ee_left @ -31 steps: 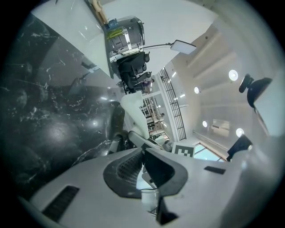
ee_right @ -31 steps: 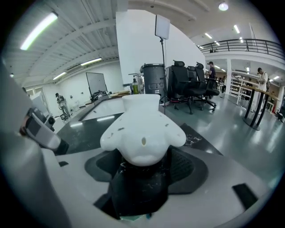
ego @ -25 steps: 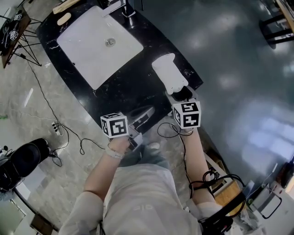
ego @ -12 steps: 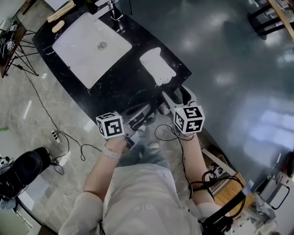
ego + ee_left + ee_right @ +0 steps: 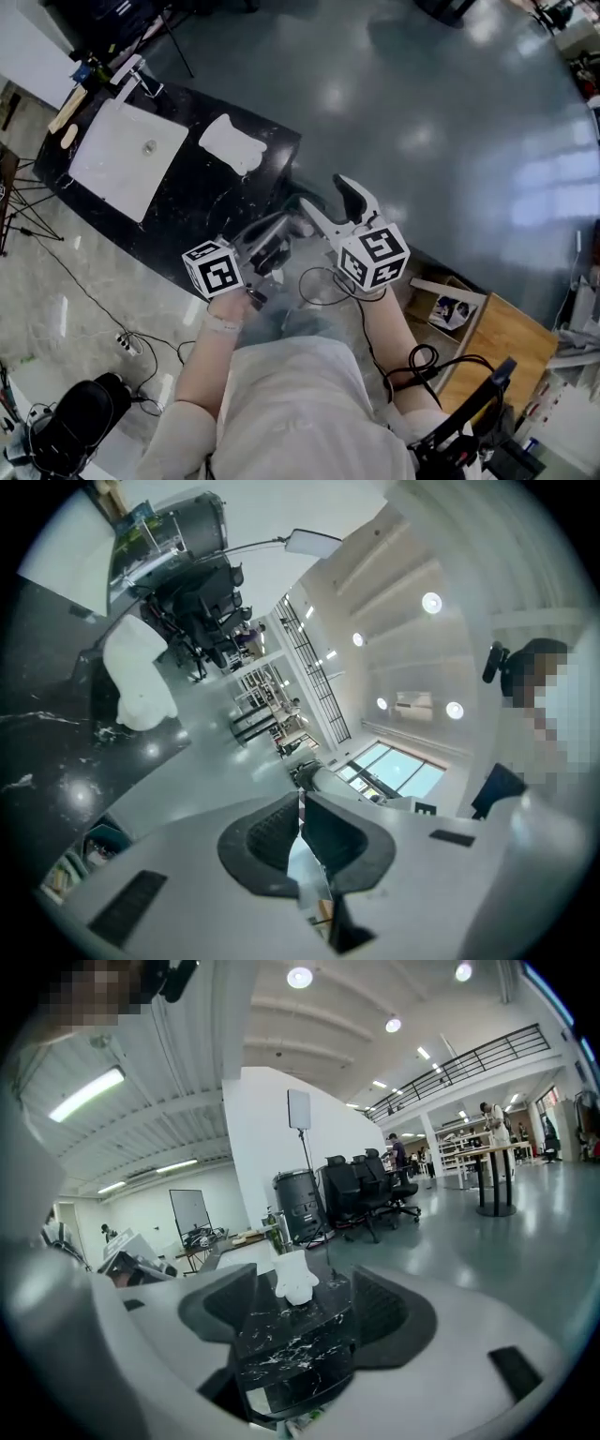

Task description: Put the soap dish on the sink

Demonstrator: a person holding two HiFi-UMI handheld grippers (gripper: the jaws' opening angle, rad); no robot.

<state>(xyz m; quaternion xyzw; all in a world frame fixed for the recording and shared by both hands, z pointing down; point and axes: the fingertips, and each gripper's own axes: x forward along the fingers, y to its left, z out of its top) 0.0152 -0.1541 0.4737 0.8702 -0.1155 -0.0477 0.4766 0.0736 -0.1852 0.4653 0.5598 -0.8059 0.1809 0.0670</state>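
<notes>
The white soap dish (image 5: 234, 143) lies on the black marble counter (image 5: 202, 202), to the right of the white sink basin (image 5: 120, 159). Both grippers hang off the counter's near edge, well clear of the dish. My left gripper (image 5: 298, 223) is shut with nothing in it; its pads (image 5: 281, 832) meet. My right gripper (image 5: 323, 195) stands open and empty. The right gripper view looks along the open right gripper (image 5: 302, 1309) over the counter (image 5: 291, 1335) to the dish (image 5: 295, 1279). The left gripper (image 5: 300, 801) points up and away, with the dish (image 5: 141, 677) far left.
A faucet (image 5: 131, 70) and a wooden piece (image 5: 66, 120) sit at the sink's far side. Tripod legs (image 5: 19, 202) stand left of the counter. Cables (image 5: 141, 342) trail on the floor. A wooden box (image 5: 492, 342) sits at right. Office chairs (image 5: 370, 1190) stand beyond the counter.
The right gripper, which was right at the soap dish a second ago, has drawn back and is open. Both grippers and the head view have moved away from the counter.
</notes>
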